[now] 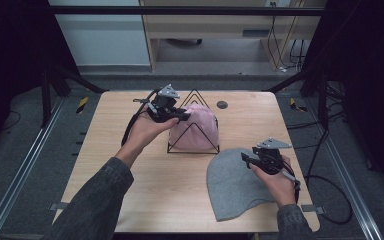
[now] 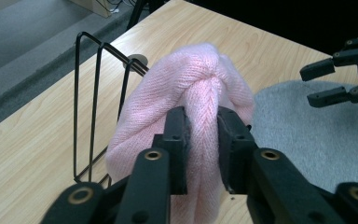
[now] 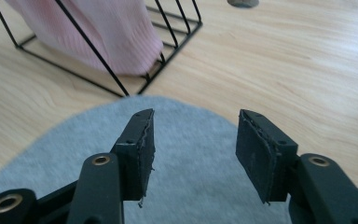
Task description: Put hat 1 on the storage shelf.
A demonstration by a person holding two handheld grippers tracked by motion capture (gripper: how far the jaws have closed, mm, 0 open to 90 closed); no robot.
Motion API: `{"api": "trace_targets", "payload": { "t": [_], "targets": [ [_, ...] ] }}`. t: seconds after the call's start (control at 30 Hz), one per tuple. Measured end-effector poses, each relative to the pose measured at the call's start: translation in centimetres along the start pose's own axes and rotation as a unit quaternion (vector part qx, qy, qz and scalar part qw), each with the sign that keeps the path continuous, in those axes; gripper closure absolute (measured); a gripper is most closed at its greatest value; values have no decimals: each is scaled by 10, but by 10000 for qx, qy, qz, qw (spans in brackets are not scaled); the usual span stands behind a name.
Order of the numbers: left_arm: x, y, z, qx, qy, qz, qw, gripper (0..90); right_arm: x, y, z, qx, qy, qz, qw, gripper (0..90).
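A pink knit hat (image 1: 196, 129) sits draped over a black wire rack (image 1: 194, 145) of triangular frames, which stands near the middle of the wooden table (image 1: 180, 185), slightly toward its far edge. The left gripper (image 1: 182, 114) reaches in from the left side of the rack and is closed on a bunched fold of the hat near its top; in the left gripper view the two jaws squeeze a ridge of the pink knit hat (image 2: 191, 112) between them, with the wire rack (image 2: 93, 102) standing just behind and to the side of the fabric. A grey hat (image 1: 235, 182) lies flat on the table to the right of the rack and nearer the person, its edge close to the rack's base. The right gripper (image 1: 246, 159) hovers over the grey hat, held in the person's right hand (image 1: 279, 182). In the right gripper view the jaws stand wide apart with nothing between them, above the grey hat (image 3: 191, 186), while the base of the wire rack (image 3: 135, 70) and the lower part of the pink knit hat (image 3: 107, 37) lie beyond it.
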State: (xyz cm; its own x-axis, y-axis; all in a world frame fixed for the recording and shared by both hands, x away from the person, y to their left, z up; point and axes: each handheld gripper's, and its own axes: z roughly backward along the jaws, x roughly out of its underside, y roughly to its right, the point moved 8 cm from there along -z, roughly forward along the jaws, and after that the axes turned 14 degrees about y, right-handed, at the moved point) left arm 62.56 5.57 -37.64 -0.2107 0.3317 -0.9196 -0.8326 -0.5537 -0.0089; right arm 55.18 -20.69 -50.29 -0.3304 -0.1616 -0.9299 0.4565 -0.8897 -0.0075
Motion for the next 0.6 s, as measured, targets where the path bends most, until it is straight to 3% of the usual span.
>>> {"api": "trace_targets", "payload": {
  "t": [0.13, 0.2, 0.3, 0.43, 0.6],
  "targets": [
    [-6, -1, 9, -119, 316, 48, 9994, 593, 2, 6, 8, 137, 62, -20, 9999, 458],
    [-7, -1, 11, -163, 349, 24, 9993, 530, 3, 6, 9, 163, 50, -17, 9999, 453],
    [-4, -4, 27, -377, 397, -118, 9984, 448, 6, 5, 11, 243, 0, 25, 9997, 412],
    [14, -5, 42, -510, 377, -157, 9979, 326, 6, 3, 12, 298, 6, 49, 9995, 366],
    [49, -13, 59, -624, 428, -11, 9971, 194, 6, -1, 14, 367, 39, 21, 9993, 323]
  ]
}}
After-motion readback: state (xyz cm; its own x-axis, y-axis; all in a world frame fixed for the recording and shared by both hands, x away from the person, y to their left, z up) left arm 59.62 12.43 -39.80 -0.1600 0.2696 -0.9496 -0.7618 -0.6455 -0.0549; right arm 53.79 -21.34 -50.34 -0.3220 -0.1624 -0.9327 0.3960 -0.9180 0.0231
